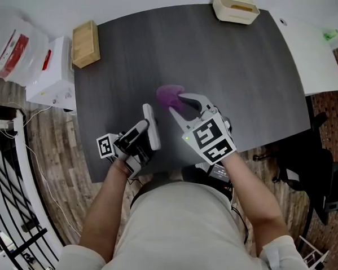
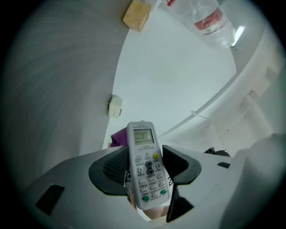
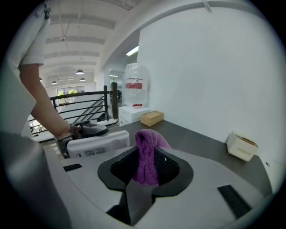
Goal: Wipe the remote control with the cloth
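Note:
The white remote control (image 1: 151, 127) is clamped in my left gripper (image 1: 142, 135), lifted off the dark table (image 1: 240, 79) at its near edge. In the left gripper view the remote (image 2: 145, 161) stands button side up between the two black pads, and my left gripper (image 2: 145, 167) is shut on it. My right gripper (image 1: 183, 106) is shut on a bunched purple cloth (image 1: 170, 95) just right of the remote. In the right gripper view the cloth (image 3: 147, 156) hangs between the pads of my right gripper (image 3: 149, 166), with the remote's back (image 3: 98, 143) close at the left.
A wooden box (image 1: 86, 42) sits at the table's far left corner and a cream tray (image 1: 236, 9) at its far edge. A white box (image 1: 50, 77) and a plastic bag (image 1: 15, 47) stand left of the table. A black railing (image 1: 7, 208) runs at lower left.

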`<state>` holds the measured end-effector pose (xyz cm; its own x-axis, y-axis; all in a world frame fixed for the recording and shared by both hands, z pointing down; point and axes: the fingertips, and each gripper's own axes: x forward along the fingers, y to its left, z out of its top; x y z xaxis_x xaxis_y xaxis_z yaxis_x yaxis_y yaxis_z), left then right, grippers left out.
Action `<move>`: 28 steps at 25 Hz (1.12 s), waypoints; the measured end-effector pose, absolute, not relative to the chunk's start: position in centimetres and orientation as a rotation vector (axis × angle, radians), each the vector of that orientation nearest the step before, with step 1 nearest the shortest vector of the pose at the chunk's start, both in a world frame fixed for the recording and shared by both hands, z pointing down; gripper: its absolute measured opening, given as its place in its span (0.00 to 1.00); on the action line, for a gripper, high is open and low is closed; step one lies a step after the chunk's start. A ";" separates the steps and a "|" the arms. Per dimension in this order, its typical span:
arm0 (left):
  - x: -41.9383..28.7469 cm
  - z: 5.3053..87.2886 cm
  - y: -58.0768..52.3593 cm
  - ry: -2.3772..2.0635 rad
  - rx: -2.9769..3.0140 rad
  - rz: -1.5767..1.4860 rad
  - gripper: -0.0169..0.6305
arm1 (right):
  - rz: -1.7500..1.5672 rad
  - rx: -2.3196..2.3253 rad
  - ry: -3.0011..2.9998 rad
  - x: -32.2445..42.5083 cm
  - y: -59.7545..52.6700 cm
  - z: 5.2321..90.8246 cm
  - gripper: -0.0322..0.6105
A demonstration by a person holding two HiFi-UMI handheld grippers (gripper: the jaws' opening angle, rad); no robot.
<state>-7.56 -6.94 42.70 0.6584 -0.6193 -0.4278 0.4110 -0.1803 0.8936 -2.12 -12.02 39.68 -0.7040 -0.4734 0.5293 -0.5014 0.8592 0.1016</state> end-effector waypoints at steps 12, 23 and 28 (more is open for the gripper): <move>-7.8 41.9 -7.6 -0.193 1.510 -0.943 0.38 | 0.212 0.504 -2.595 -6.3 -8.8 39.2 0.21; -7.2 41.8 -7.6 -0.216 1.555 -0.902 0.38 | 0.172 0.476 -2.568 -4.8 -7.1 39.1 0.21; -6.5 41.8 -7.2 -0.217 1.579 -0.855 0.38 | 0.080 0.473 -2.528 -3.9 -6.4 39.0 0.21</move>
